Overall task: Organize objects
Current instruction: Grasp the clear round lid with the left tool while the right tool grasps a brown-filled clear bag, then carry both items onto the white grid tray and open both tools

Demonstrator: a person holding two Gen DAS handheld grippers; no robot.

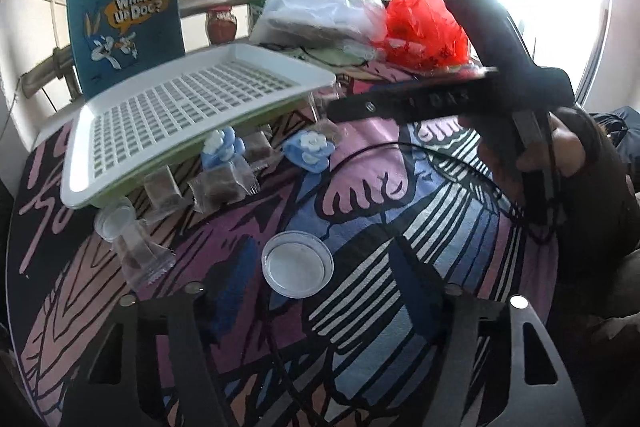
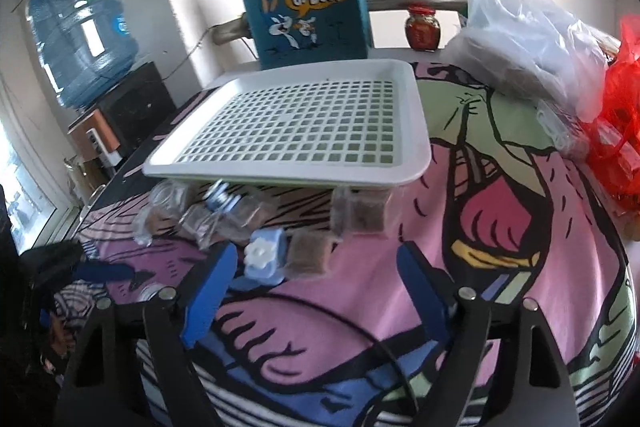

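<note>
Blue-padded right gripper (image 2: 316, 291) gapes wide, empty, lined up on flower clip (image 2: 265, 259). Left gripper (image 1: 320, 307) likewise spread, empty, above lid (image 1: 297, 264). Wrapped snacks (image 1: 222, 187) wait beside tray (image 1: 192, 111).

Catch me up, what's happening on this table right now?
Sorting has barely started. The white grid tray holds nothing, while wrapped brown snack squares, two blue flower clips and a clear round lid lie loose on the cartoon-print cloth. Both grippers are open and hold nothing: the right gripper hovers by a flower clip, the left gripper hangs near the lid.
</note>
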